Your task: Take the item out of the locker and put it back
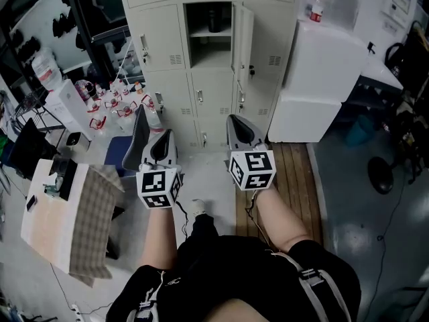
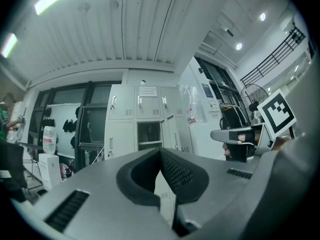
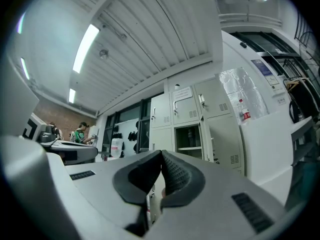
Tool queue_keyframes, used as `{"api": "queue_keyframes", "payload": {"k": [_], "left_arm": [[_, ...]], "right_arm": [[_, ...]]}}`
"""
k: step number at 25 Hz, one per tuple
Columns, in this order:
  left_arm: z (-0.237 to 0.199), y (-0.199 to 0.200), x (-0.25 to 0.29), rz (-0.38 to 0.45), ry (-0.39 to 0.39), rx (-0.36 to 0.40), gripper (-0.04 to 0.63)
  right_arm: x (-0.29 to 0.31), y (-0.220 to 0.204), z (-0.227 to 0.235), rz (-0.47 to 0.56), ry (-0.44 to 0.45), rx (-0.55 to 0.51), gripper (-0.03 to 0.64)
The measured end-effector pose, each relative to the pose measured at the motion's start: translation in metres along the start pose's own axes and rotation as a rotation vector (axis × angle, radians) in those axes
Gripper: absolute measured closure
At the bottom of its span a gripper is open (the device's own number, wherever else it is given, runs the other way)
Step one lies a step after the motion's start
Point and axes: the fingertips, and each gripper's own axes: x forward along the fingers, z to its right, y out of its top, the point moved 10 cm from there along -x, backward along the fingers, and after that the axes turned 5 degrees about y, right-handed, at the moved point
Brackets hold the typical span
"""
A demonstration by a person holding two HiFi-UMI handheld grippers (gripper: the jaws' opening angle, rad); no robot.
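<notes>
Jaws pressed together, empty, on left gripper [image 1: 153,138] and right gripper [image 1: 242,130], nearest. Beyond, open locker [image 1: 212,54], door swung right. On its upper shelf, small dark item [image 1: 213,20]: cylindrical, upright, long axis vertical, top upward.

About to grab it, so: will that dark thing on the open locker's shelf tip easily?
Possibly: the dark item stands upright, taller than wide, so a nudge could topple it. It looks rigid, maybe a bottle or cup. It is too small to judge weight.
</notes>
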Motion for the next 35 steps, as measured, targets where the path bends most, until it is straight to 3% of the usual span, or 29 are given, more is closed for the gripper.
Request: {"api": "queue_keyframes", "payload": {"k": [9, 22, 29, 35], "left_arm": [[-0.049, -0.024, 0.149, 0.008, -0.065, 0.004, 0.586], [-0.153, -0.016, 0.412, 0.036, -0.192, 0.008, 0.586], [-0.169, -0.026, 0.492, 0.020, -0.243, 0.011, 0.584], [-0.165, -0.030, 0.536, 0.028, -0.227, 0.003, 0.586]], "right_arm": [[0.135, -0.022, 0.048, 0.001, -0.043, -0.017, 0.600], [0.384, -0.025, 0.124, 0.016, -0.138, -0.027, 0.600], [0.451, -0.031, 0.159, 0.015, -0.187, -0.036, 0.600], [0.483, -0.035, 0.188, 0.011, -0.187, -0.060, 0.600]]}}
